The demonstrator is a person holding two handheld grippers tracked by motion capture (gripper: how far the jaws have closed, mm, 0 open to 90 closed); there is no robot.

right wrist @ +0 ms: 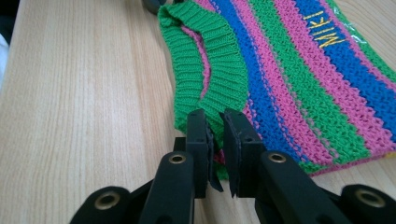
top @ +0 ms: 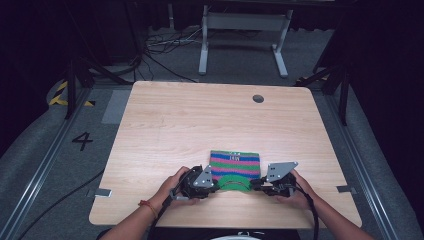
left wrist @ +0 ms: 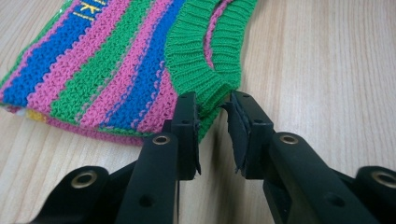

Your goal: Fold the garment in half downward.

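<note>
On the table point(top: 165, 120), striped knit point(top: 235, 165), each hand-held gripper, left point(top: 216, 186), right point(top: 254, 185), pinching its green ribbed edge point(top: 235, 182).

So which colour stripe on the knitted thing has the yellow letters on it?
The blue stripe of the knitted cloth. The yellow letters are stitched on it; the pink and green stripes beside it have no letters.
</note>
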